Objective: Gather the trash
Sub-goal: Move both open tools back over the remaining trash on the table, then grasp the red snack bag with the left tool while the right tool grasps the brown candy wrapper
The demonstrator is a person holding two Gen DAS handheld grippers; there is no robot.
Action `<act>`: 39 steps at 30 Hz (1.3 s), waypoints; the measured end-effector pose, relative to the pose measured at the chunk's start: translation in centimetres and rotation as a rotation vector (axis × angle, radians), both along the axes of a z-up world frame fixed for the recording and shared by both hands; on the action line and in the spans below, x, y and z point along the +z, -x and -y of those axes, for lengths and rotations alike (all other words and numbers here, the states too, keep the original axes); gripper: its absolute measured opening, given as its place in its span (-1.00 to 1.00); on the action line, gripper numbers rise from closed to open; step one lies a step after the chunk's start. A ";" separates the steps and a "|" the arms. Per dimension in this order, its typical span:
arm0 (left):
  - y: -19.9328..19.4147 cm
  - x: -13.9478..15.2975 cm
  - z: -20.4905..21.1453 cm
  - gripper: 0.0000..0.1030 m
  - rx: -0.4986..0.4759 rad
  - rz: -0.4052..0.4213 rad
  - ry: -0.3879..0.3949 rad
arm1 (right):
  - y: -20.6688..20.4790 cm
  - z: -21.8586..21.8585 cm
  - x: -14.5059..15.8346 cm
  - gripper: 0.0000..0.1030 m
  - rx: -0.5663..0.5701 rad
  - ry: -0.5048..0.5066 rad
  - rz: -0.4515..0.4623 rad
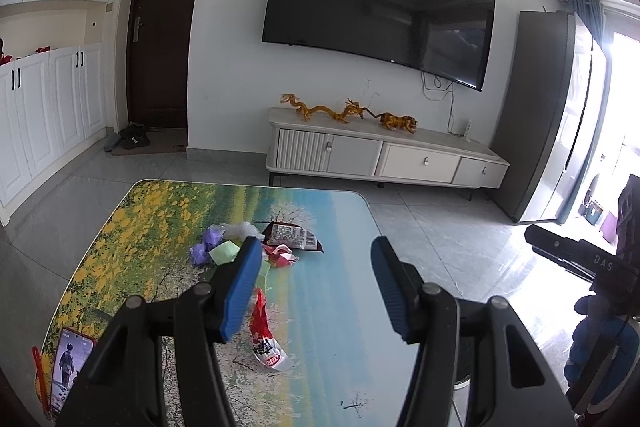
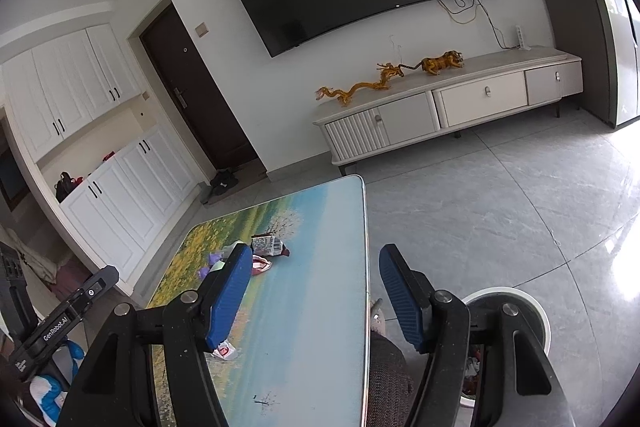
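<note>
Trash lies on a table (image 1: 328, 291) with a printed landscape top. A red and white wrapper (image 1: 266, 339) lies nearest, just under my left gripper (image 1: 316, 287), which is open and empty above the table. Farther off lie a dark snack packet (image 1: 294, 235), a crumpled red and white wrapper (image 1: 282, 255), purple (image 1: 206, 245) and green (image 1: 224, 251) paper balls and a clear bag (image 1: 240, 229). My right gripper (image 2: 312, 293) is open and empty over the table's right edge (image 2: 366, 267). A white trash bin (image 2: 516, 311) stands on the floor under its right finger.
A phone (image 1: 70, 363) and a red strap (image 1: 40, 379) lie at the table's near left corner. A TV cabinet (image 1: 380, 155) with golden figures stands against the far wall under a large TV. White cupboards line the left wall. Grey tiled floor lies right of the table.
</note>
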State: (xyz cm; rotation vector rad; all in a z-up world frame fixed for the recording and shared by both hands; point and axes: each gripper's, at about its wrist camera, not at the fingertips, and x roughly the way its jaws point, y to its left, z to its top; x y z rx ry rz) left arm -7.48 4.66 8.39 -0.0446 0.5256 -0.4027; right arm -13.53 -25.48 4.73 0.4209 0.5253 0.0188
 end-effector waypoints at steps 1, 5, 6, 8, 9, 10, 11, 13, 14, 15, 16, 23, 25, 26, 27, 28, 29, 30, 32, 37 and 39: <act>0.0 0.0 -0.2 0.07 0.004 0.000 0.001 | -0.1 -0.3 0.1 0.23 0.004 0.004 0.001; -0.3 0.0 -1.1 0.07 0.018 -0.005 0.009 | -1.0 -1.2 0.9 0.23 0.032 0.022 0.009; -0.5 0.0 -1.2 0.07 0.022 -0.006 0.009 | -1.2 -1.6 1.2 0.23 0.039 0.027 0.013; -0.8 -0.1 -1.6 0.07 0.028 -0.010 0.009 | -1.7 -2.1 1.8 0.23 0.053 0.037 0.022; -1.0 -0.1 -1.8 0.07 0.029 -0.014 0.008 | -1.9 -2.4 2.1 0.23 0.062 0.041 0.027; -1.1 -0.1 -1.9 0.07 0.030 -0.015 0.006 | -2.2 -2.7 2.4 0.23 0.071 0.045 0.030; -1.4 -0.2 -2.0 0.07 0.031 -0.016 0.001 | -2.5 -3.1 2.7 0.23 0.081 0.051 0.034; -1.9 -0.4 -2.2 0.07 0.032 -0.017 -0.009 | -3.0 -3.7 3.2 0.23 0.095 0.065 0.041; -2.2 -0.4 -2.3 0.07 0.032 -0.019 -0.012 | -3.3 -4.0 3.5 0.23 0.103 0.070 0.044; -2.4 -0.5 -2.5 0.07 0.033 -0.022 -0.013 | -3.7 -4.3 3.8 0.23 0.110 0.075 0.046; -2.8 -0.7 -2.7 0.07 0.033 -0.027 -0.013 | -4.0 -4.5 3.9 0.23 0.116 0.077 0.048; -5.3 -4.0 -3.9 0.07 0.018 -0.112 -0.031 | -7.7 -6.3 2.8 0.24 0.163 0.084 0.011; -5.9 -5.5 -3.8 0.07 0.000 -0.146 -0.040 | -9.3 -6.8 1.7 0.24 0.177 0.087 -0.016; -6.4 -6.6 -3.6 0.07 -0.013 -0.171 -0.049 | -9.9 -6.9 1.2 0.24 0.183 0.088 -0.027; -6.6 -7.4 -3.5 0.07 -0.020 -0.187 -0.055 | -10.8 -7.1 0.5 0.24 0.190 0.089 -0.042; -7.0 -8.6 -3.2 0.07 -0.031 -0.216 -0.064 | -11.7 -7.3 -0.2 0.24 0.198 0.090 -0.058; -7.3 -9.5 -3.1 0.07 -0.041 -0.237 -0.068 | -12.4 -7.4 -0.8 0.24 0.205 0.090 -0.071; -7.6 -10.5 -2.8 0.06 -0.051 -0.261 -0.071 | -13.5 -7.7 -1.8 0.24 0.215 0.091 -0.091; -8.3 -12.5 -2.5 0.06 -0.065 -0.310 -0.075 | -15.0 -8.0 -3.1 0.24 0.229 0.093 -0.119; -9.4 -15.7 -1.7 0.04 -0.101 -0.374 -0.092 | -19.3 -8.9 -7.1 0.24 0.274 0.092 -0.192; -9.8 -16.6 -1.4 0.01 -0.107 -0.391 -0.102 | -21.0 -9.1 -8.5 0.24 0.288 0.094 -0.214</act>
